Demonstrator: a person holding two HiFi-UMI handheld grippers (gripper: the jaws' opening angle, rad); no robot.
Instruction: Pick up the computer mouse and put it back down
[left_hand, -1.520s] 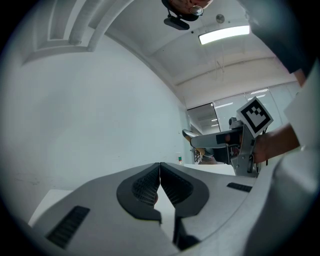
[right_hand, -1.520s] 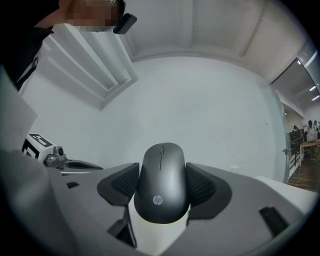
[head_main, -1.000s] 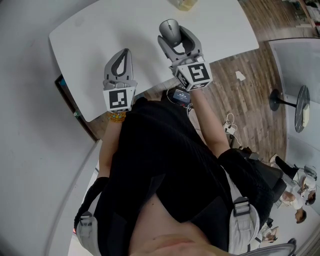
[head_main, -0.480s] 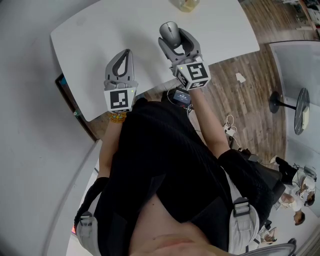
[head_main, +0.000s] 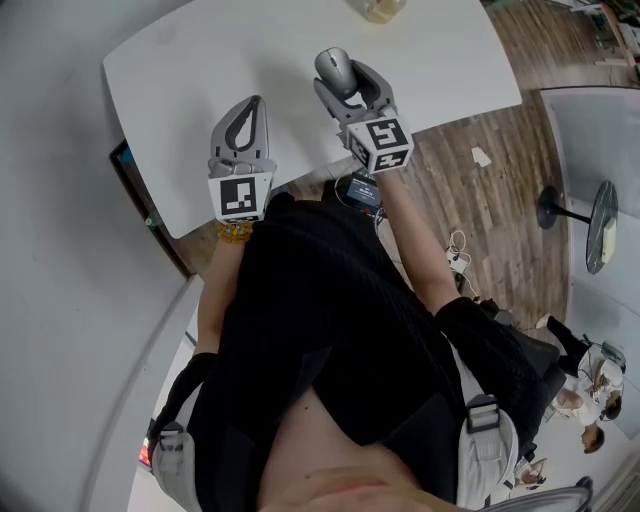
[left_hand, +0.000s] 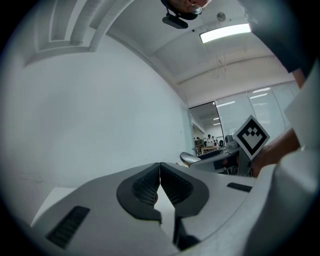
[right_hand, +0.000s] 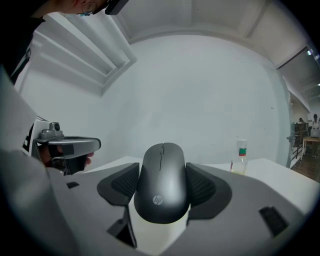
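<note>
A dark grey computer mouse (right_hand: 164, 185) sits clamped between the pads of my right gripper (right_hand: 164, 186), which is shut on its sides. In the head view the mouse (head_main: 335, 68) is held tilted up above the white table (head_main: 200, 70), with the right gripper (head_main: 347, 84) behind it. My left gripper (head_main: 245, 108) hovers over the table's near edge to the left, shut with nothing in it. In the left gripper view its pads (left_hand: 148, 186) meet at the tips, and the mouse (left_hand: 189, 158) shows beyond them to the right.
A small clear bottle (right_hand: 240, 157) with yellowish liquid stands on the table at the far right, also at the head view's top edge as a bottle (head_main: 376, 9). Wooden floor (head_main: 500, 170) lies right of the table. A round-based stand (head_main: 590, 208) is at far right.
The right gripper has tilted and drawn slightly toward the left with the mouse in it. The left gripper has stayed put.
</note>
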